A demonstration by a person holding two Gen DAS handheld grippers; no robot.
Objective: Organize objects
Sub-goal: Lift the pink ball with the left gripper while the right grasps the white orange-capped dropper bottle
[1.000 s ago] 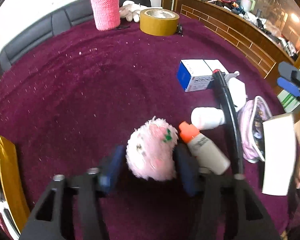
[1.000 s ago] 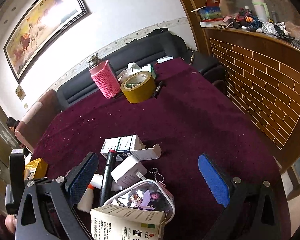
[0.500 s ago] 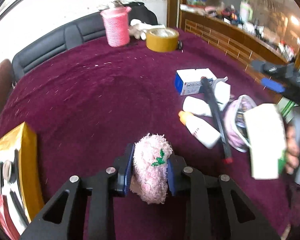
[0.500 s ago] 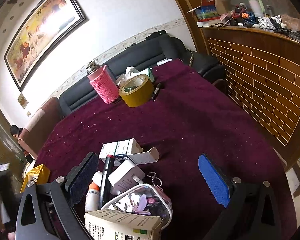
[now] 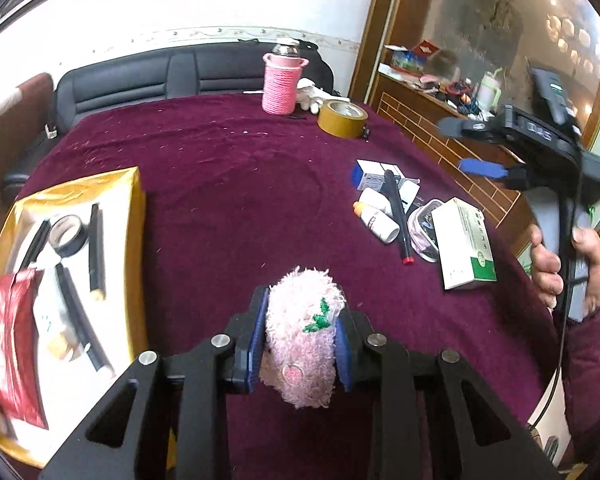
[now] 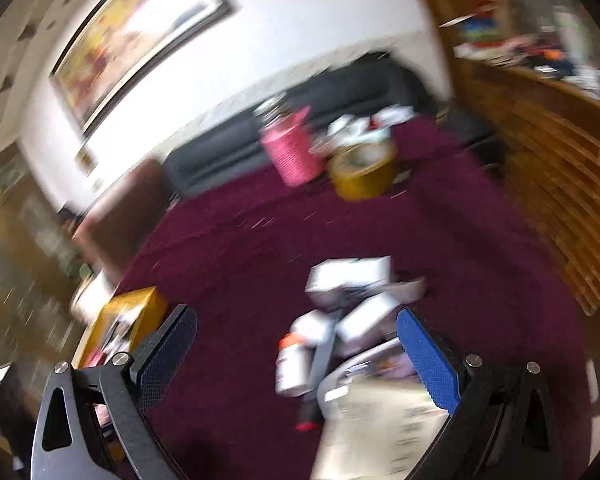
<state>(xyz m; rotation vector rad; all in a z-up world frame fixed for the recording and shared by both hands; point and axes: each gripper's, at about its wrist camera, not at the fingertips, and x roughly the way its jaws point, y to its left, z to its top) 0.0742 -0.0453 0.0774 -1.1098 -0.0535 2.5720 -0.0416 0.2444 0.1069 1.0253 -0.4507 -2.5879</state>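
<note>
My left gripper [image 5: 302, 308] is shut on a fluffy pink plush toy [image 5: 300, 332], held clear above the dark red tablecloth [image 5: 228, 200]. To its left lies an open gold box [image 5: 136, 208] with pens, a tape ring and a red packet inside. A pile sits at the right: an orange-capped white bottle [image 5: 376, 220], a black pen [image 5: 398, 216], a blue-and-white box [image 5: 370, 174], a clear pouch [image 5: 424, 228] and a white-and-green carton [image 5: 464, 240]. My right gripper [image 5: 468, 148] hangs open above that pile. In the blurred right wrist view the right gripper [image 6: 300, 352] holds nothing.
A pink knitted bottle [image 5: 280, 84] and a yellow tape roll [image 5: 342, 118] stand at the table's far edge, before a black sofa [image 5: 180, 76]. A wooden brick-pattern counter [image 5: 440, 136] runs along the right. A hand [image 5: 560, 264] grips the right tool's handle.
My left gripper shut on the plush toy, lifted it and carried it leftward, bringing the gold box into view. My right gripper rose and swung, still open.
</note>
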